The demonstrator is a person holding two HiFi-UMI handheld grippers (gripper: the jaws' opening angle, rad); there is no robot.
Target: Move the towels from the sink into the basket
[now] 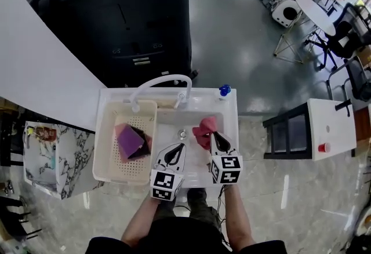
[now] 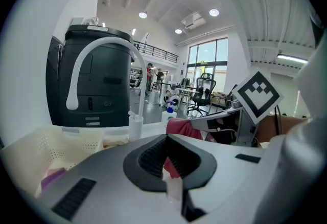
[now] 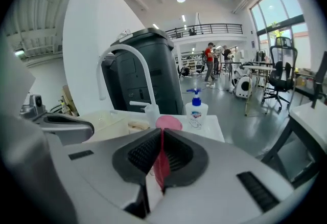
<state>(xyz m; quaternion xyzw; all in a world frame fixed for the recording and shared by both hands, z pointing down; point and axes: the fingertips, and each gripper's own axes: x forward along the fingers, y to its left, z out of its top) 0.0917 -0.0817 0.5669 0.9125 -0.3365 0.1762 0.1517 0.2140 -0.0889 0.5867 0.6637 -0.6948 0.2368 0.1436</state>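
Forearms (image 1: 139, 221) low in the head view, a gripper in each hand, both over the white sink (image 1: 229, 109). The right gripper (image 1: 215, 138) has its jaws clamped on the red towel (image 1: 203, 130), held up over the right half of the basin, in front of the soap bottle (image 1: 223, 91). The left gripper (image 1: 175, 148) sits just beside it, jaws drawn together. On the left side, the cream basket (image 1: 104, 151) holds a purple and pink towel (image 1: 130, 140), below the white faucet (image 1: 159, 81).
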